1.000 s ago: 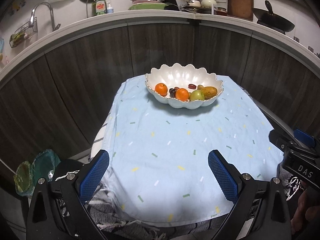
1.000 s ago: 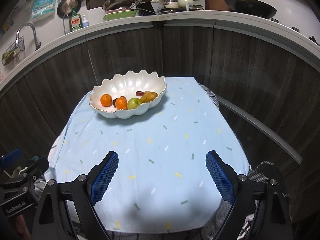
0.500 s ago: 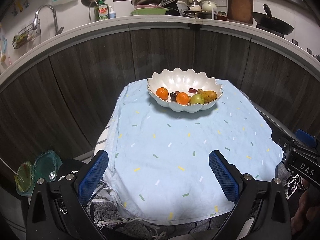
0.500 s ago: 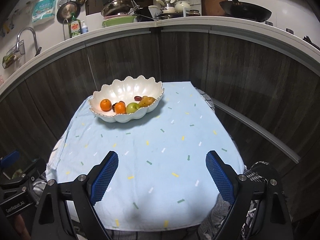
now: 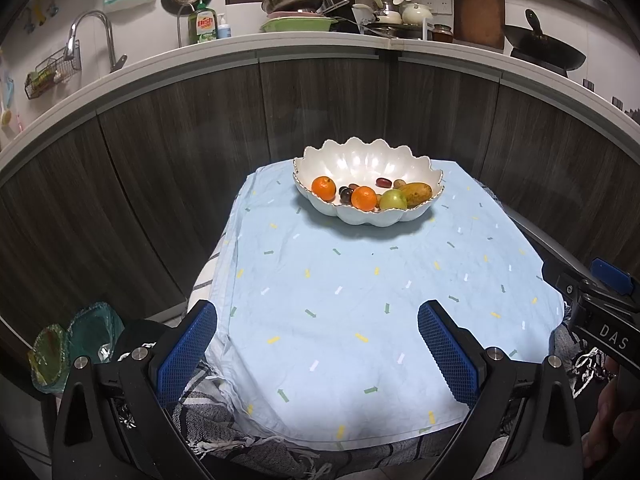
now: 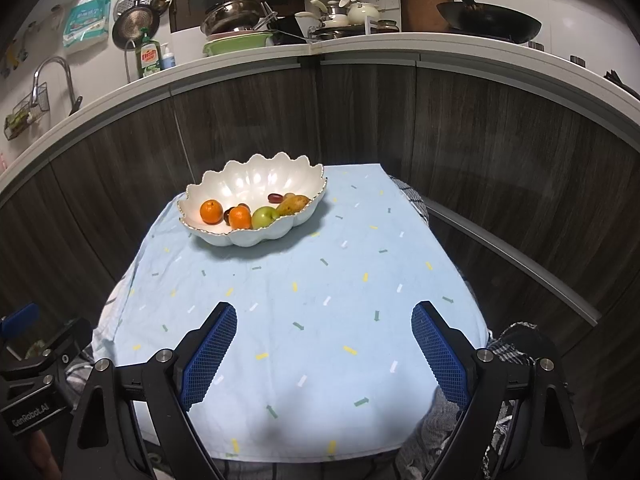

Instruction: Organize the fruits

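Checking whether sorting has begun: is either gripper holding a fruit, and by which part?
Nothing is held. The left gripper and right gripper are both open over the tablecloth; all fruit lies in the bowl.

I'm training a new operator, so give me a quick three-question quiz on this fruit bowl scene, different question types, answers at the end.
1. True or false: the left gripper holds an orange.
2. Multiple choice: the green apple sits A) on the blue tablecloth, B) in the white scalloped bowl, C) on the kitchen counter.
3. Fill in: the bowl contains ___ oranges.

Key: 1. False; both the left and right gripper have their fingers apart and empty. 2. B. 3. Two, one left of the other.
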Tool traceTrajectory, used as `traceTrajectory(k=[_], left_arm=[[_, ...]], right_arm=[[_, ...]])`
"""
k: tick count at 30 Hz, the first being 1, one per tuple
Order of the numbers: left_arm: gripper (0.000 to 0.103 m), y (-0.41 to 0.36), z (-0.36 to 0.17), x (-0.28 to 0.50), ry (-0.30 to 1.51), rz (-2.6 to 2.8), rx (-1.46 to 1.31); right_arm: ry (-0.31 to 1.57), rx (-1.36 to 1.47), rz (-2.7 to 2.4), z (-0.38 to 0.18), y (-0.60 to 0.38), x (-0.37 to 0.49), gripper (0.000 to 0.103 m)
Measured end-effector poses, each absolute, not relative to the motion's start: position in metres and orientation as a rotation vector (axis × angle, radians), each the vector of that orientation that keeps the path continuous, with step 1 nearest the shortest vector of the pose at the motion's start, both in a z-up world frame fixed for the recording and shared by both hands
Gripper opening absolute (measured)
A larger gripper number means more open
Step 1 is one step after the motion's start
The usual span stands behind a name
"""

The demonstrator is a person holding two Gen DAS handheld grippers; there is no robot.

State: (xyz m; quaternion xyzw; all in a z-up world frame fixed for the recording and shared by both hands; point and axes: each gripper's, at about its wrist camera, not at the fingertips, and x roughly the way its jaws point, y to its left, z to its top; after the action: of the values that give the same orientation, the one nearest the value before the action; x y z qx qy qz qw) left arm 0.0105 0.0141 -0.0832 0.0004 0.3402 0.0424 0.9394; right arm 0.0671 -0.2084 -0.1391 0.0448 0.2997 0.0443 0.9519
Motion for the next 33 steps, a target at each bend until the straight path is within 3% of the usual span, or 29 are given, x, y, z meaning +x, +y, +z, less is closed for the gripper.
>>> traceTrajectory(k=[33], left_arm=[[0.102,0.0102,-0.0762,0.0056,0.663,0.08,0.017]], right_arm=[[0.611,0.108,0.085,-0.1391,-0.2098,0.0681,0.09]])
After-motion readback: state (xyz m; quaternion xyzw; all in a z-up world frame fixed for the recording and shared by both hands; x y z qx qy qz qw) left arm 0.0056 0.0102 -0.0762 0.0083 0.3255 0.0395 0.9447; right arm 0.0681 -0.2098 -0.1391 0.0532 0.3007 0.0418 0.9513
